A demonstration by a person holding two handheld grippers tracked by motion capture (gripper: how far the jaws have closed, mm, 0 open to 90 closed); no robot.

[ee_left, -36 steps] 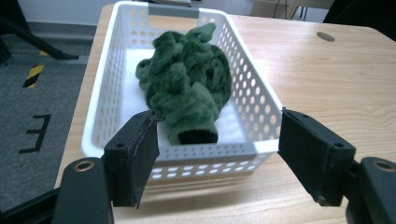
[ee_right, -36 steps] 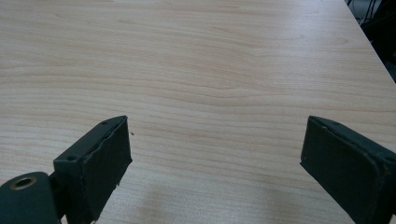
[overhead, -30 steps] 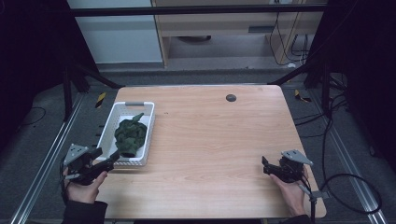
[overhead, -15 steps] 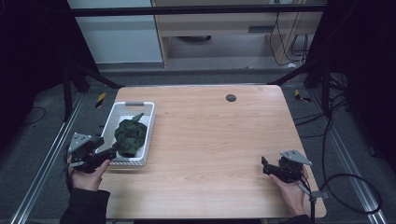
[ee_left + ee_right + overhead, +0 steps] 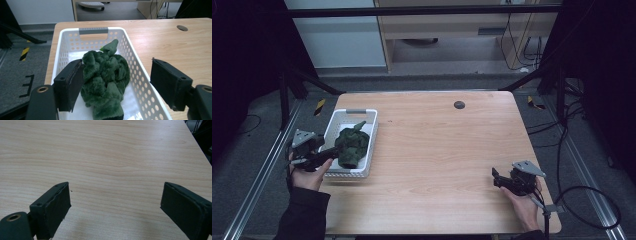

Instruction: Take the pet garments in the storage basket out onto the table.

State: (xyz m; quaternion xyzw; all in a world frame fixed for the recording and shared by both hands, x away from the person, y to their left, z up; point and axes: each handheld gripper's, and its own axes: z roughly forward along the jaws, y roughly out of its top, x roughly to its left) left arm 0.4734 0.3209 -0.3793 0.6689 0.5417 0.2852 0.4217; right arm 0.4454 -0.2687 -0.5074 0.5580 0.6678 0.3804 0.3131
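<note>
The tabletop (image 5: 447, 150) fills the middle of the high view, pale wood with a dark round hole (image 5: 459, 104) toward its upper centre. A white perforated basket (image 5: 369, 142) sits at the tabletop's left side, in the left-centre of the frame, a grey handle (image 5: 93, 30) on its far wall. Inside it lies a green plush toy (image 5: 352, 146), crumpled, covering most of the basket floor.

At the lower left of the high view, the left hand-held gripper (image 5: 331, 152) reaches over the basket's near-left corner. In the left gripper view its jaws stand wide open: one pad touches the toy's left side, the other hangs outside the basket's right wall, above bare wood, so toy and wall lie between them.

At the lower right of the high view, the right hand-held gripper (image 5: 498, 178) rests low over bare tabletop, well apart from the basket. Its jaws are spread wide, nothing between them.
</note>
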